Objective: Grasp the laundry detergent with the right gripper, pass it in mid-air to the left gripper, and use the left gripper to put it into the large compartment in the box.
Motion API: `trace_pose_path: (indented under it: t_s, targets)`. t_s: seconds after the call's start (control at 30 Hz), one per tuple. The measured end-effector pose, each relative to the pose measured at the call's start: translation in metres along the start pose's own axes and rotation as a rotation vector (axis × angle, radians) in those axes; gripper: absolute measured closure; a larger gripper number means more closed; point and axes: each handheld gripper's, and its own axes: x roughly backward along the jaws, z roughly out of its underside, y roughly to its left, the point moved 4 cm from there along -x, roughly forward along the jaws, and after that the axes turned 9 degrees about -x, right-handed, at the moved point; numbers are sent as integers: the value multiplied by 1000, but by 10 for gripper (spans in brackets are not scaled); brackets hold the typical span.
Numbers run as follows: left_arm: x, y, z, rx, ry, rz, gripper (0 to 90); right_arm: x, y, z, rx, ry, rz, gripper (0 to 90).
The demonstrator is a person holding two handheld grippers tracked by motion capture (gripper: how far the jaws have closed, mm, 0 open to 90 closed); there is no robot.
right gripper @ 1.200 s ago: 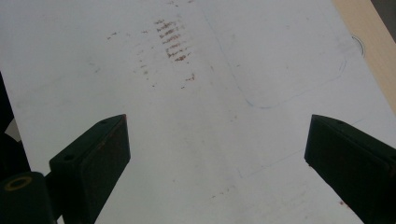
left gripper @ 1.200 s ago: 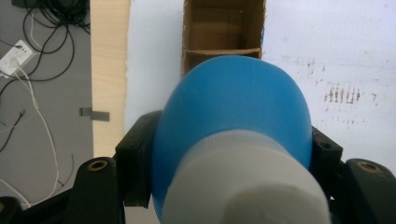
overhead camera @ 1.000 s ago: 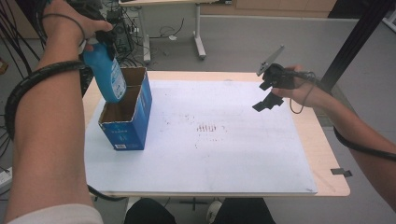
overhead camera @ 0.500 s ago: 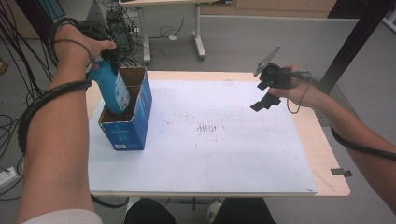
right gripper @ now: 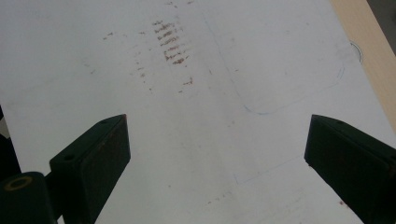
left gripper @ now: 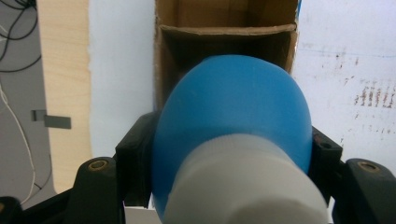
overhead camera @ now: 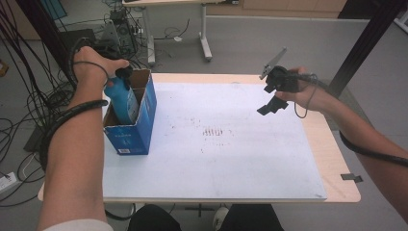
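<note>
Overhead, left gripper [overhead camera: 120,79] clamps blue plastic bottle [overhead camera: 122,101] inside open blue cardboard box [overhead camera: 137,130]; its own view adds bottle's white cap [left gripper: 243,186]. Right gripper [overhead camera: 272,103] gapes empty.

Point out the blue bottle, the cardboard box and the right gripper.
blue bottle [overhead camera: 124,101], high view, on its body.
cardboard box [overhead camera: 144,113], high view, on its blue side wall.
right gripper [right gripper: 217,154], right gripper view, between its open jaws.

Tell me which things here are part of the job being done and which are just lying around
Part of the job:
- blue bottle, clamped in the left gripper, partly down in the box
- open blue cardboard box

Just lying about:
- white sheet with reddish-brown marks
- wooden table
- right gripper, open, above the sheet, holding nothing
- cables on the floor
</note>
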Motion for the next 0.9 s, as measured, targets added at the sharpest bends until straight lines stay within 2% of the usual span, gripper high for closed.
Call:
trace_pose_path:
  t_s: [0.6, 0.9]
  targets:
    - [-46, -4, -1, -17, 26, -13, 358, -4, -5, 6, -18, 3, -5, 69]
    - [-58, -3, 0, -22, 33, -28, 358, -3, -8, 10, -31, 5, -2, 69]
